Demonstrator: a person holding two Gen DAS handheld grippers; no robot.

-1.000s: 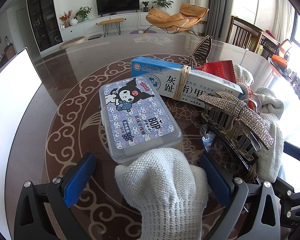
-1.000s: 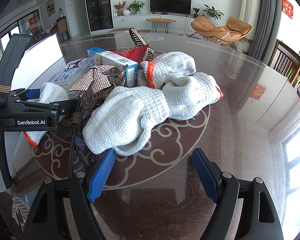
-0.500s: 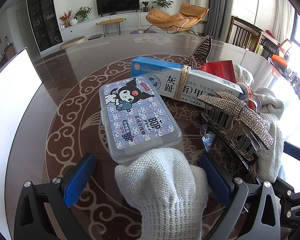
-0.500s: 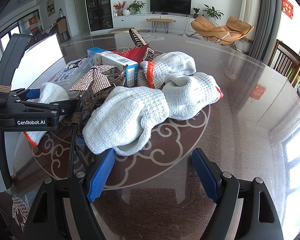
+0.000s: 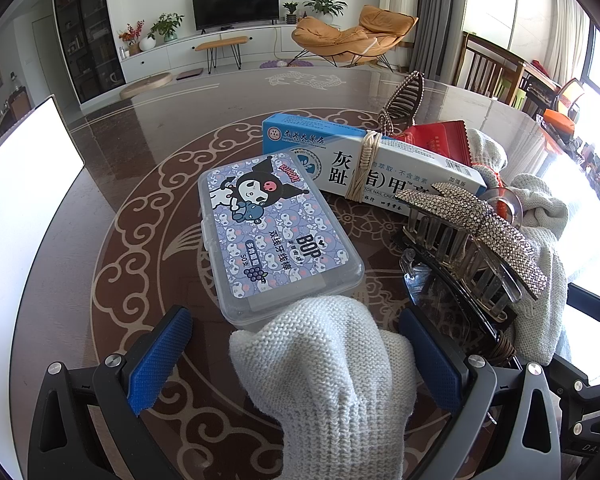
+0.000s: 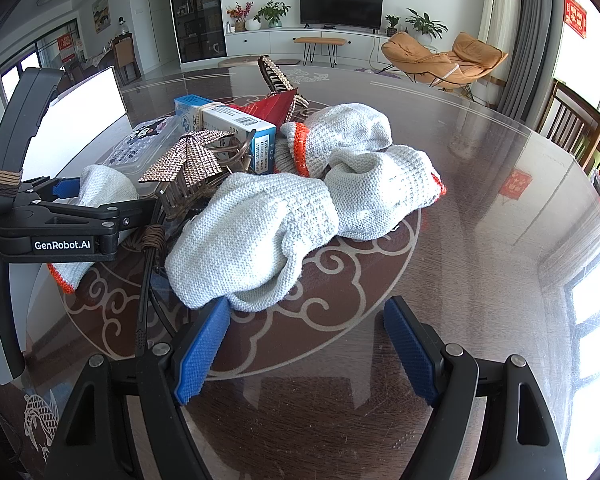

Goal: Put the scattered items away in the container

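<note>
A white knitted glove (image 5: 324,372) lies between the blue pads of my left gripper (image 5: 296,360), which is open and not pressing on it. Just beyond it sit a clear box with a cartoon label (image 5: 276,236), a blue-and-white cream box (image 5: 364,160), a rhinestone bow hair claw (image 5: 472,224), a red packet (image 5: 436,136) and a brown hair claw (image 5: 404,100). My right gripper (image 6: 308,352) is open low over the table. Its left pad sits at the cuff of another white glove (image 6: 252,240). Two more gloves (image 6: 380,196) lie behind that one.
The items form one pile on a glossy brown round table (image 6: 480,184) with a scroll pattern. A white flat-sided container (image 5: 24,184) stands at the table's left edge. Wooden chairs (image 6: 572,128) stand beyond the far right rim.
</note>
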